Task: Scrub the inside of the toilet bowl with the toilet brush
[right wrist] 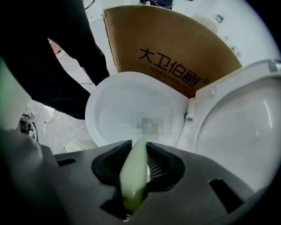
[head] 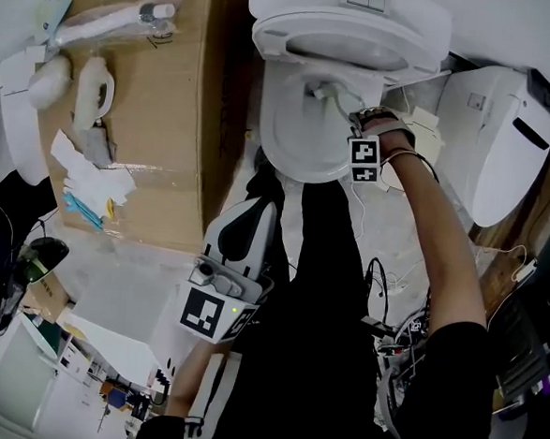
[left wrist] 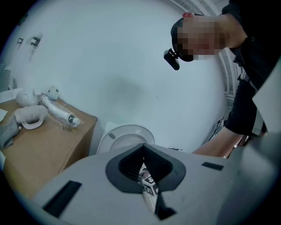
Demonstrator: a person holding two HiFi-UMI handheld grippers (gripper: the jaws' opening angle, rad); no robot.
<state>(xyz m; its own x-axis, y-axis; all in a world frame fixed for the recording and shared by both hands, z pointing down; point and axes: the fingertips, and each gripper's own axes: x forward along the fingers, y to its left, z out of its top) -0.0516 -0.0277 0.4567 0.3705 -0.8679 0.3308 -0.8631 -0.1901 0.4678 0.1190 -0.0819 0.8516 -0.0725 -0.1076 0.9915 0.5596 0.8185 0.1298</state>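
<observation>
The white toilet stands with its lid (head: 349, 31) raised and its bowl (head: 295, 136) open. My right gripper (head: 347, 108) reaches over the bowl's right side, shut on the pale green handle of the toilet brush (right wrist: 134, 176). The brush's head (head: 323, 92) is down inside the bowl, near the back. In the right gripper view the bowl (right wrist: 109, 114) lies just past the right gripper (right wrist: 139, 147), and the brush's far end is blurred out. My left gripper (head: 264, 171) is held low near the person's body, pointing toward the toilet. Its jaws are shut with nothing in them (left wrist: 145, 165).
A big cardboard box (head: 184, 114) stands against the toilet's left side, with bagged white parts (head: 101, 23) on top. Another white toilet fixture (head: 497, 136) sits to the right. Cables (head: 384, 278) trail on the floor by the person's legs.
</observation>
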